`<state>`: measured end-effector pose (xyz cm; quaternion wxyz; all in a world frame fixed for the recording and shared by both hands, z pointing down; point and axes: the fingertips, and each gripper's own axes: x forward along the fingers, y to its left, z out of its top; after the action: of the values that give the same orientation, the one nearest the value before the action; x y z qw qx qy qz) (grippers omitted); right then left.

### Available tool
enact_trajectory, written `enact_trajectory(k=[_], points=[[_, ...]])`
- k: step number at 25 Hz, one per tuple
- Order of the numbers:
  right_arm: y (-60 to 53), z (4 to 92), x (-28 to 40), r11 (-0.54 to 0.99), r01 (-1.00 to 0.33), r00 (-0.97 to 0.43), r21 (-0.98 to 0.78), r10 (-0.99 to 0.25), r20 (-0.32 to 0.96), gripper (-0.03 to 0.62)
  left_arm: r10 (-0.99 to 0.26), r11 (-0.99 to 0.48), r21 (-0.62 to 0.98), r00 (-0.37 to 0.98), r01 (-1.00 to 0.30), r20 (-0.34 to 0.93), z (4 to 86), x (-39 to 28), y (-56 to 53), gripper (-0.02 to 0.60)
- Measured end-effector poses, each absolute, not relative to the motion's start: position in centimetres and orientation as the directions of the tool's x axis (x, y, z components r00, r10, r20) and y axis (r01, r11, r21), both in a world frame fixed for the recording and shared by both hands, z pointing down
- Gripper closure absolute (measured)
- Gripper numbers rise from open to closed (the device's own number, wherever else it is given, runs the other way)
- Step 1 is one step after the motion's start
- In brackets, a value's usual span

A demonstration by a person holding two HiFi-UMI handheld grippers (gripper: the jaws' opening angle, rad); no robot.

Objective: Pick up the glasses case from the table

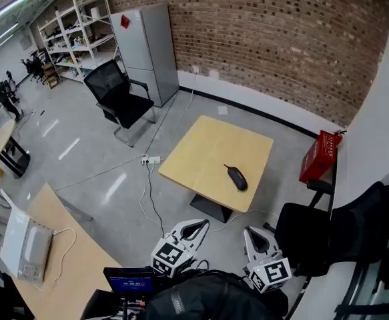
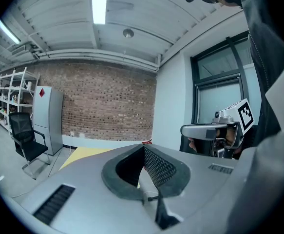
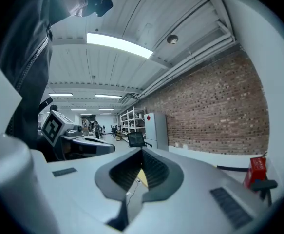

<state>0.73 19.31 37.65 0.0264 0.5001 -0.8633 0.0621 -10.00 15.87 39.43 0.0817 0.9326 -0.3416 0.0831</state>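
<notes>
The glasses case (image 1: 236, 177), dark and oval, lies near the front right edge of a square light-wood table (image 1: 201, 149). Both grippers hover low in the head view, short of the table and apart from the case. My left gripper (image 1: 205, 224) has its jaws together with nothing between them, and its tips meet in its own view (image 2: 143, 147). To its right, my right gripper (image 1: 247, 231) is also shut and empty, as its own view (image 3: 142, 150) shows. A strip of the table (image 2: 88, 154) shows past the left jaws. The case is hidden in both gripper views.
A black office chair (image 1: 117, 99) and a grey cabinet (image 1: 147, 52) stand beyond the table. A red box (image 1: 319, 155) sits at the right, above another black chair (image 1: 341, 232). Cables and a power strip (image 1: 151, 160) lie on the floor. A second wooden table (image 1: 61, 259) is at lower left.
</notes>
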Motion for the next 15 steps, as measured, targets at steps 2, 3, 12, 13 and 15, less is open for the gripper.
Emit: enact_trajectory(k=[2, 3, 12, 13, 15], points=[[18.1, 37.6, -0.4, 0.509, -0.858, -0.514, -0.075, -0.850, 0.112, 0.589, -0.619, -0.755, 0.101, 0.756, -0.647, 0.212, 39.5, -10.4, 14.7, 0.581], [17.6, 37.6, -0.8, 0.514, -0.854, -0.520, -0.074, -0.846, 0.116, 0.589, -0.618, -0.756, 0.104, 0.757, -0.646, 0.211, 39.5, -10.6, 14.2, 0.581], [14.0, 38.5, -3.9, 0.543, -0.837, -0.546, -0.067, -0.825, 0.144, 0.589, -0.626, -0.749, 0.116, 0.754, -0.653, 0.199, 40.3, -13.2, 10.4, 0.581], [13.7, 38.6, -4.2, 0.544, -0.836, -0.548, -0.068, -0.824, 0.145, 0.589, -0.627, -0.748, 0.116, 0.754, -0.653, 0.198, 40.4, -13.3, 10.1, 0.581], [13.4, 38.8, -4.7, 0.549, -0.834, -0.552, -0.064, -0.820, 0.153, 0.589, -0.626, -0.749, 0.118, 0.755, -0.652, 0.197, 40.5, -13.6, 9.6, 0.581]])
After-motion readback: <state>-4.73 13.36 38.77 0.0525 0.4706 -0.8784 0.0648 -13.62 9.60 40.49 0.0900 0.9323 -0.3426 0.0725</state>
